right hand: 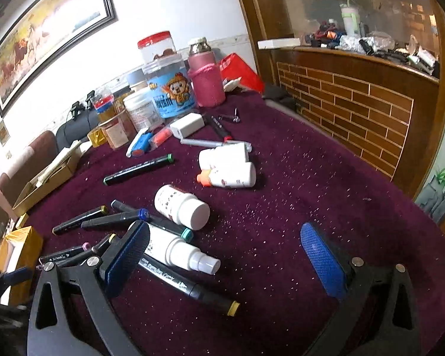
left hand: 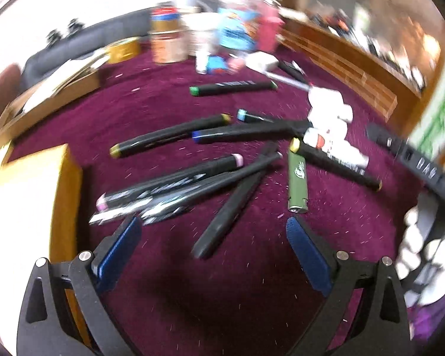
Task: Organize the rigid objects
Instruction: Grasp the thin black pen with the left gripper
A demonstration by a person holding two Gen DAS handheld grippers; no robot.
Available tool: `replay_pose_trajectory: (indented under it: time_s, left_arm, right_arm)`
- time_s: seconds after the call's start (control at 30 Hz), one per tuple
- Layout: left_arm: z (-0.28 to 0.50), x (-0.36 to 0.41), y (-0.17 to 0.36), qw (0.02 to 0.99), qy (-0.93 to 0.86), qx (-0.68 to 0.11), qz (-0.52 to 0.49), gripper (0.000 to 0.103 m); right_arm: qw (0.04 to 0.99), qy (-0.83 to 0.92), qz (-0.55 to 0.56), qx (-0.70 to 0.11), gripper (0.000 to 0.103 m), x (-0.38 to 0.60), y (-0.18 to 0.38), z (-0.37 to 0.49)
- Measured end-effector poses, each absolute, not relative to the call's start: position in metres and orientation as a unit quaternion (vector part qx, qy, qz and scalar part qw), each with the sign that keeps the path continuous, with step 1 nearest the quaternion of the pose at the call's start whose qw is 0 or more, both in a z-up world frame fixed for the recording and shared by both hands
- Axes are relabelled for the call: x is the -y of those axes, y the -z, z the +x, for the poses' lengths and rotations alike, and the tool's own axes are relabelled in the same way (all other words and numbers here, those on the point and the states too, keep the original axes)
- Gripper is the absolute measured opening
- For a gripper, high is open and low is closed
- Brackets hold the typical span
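Two claws, left claw and right claw, gape empty; red-lidded jar holds brown pieces.

The left hand-held gripper hangs over the purple-covered desk, jaws spread wide and empty. Just ahead lies a loose scatter of black markers, some crossing one another, with a green lighter beside them. A yellow box sits at left; blurred jars stand at the far edge
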State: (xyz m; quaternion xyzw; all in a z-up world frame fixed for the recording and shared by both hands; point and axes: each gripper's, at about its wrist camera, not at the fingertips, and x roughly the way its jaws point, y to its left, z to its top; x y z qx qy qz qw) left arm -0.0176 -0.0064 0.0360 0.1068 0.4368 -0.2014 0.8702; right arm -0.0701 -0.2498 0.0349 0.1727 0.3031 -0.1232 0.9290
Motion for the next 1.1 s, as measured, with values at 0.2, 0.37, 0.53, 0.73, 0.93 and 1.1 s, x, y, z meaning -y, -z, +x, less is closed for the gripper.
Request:
replay_pose_trajectory:
  time_s: [0.2,0.37,0.53,0.73,0.93,1.1]
  left_arm:
    - [-0.011,0.028,-0.014,0.84,0.225,-0.478,0.12,0.069]
    - [-0.033,0.016,-0.032,0.804,0.306,-0.507,0.053,0.02]
    - [-0.024,0.002,-0.054,0.842,0.272,-0.462,0.058,0.021]
    - [0.005,0.015,-0.028,0.834,0.243,-0.473,0.151,0.023]
    - [-0.008,0.012,-0.015,0.797,0.294,-0.517,0.104,0.003]
    - [-0.015,0.006,-0.029,0.821,0.288,-0.485,0.09,0.003]
  right_arm:
    - [0.926,0.115,0.185,-0.31,0.1,0.254,-0.032,-0.067]
    - [0.922,0.111,0.199,-0.313,0.1,0.258,-0.029,-0.067]
    - [0.919,0.109,0.207,-0.318,0.1,0.261,-0.027,-0.066]
    - [0.917,0.11,0.208,-0.322,0.1,0.261,-0.025,-0.065]
    - [0.915,0.11,0.212,-0.325,0.1,0.263,-0.024,-0.063]
    - [0.914,0.109,0.213,-0.328,0.1,0.263,-0.023,-0.062]
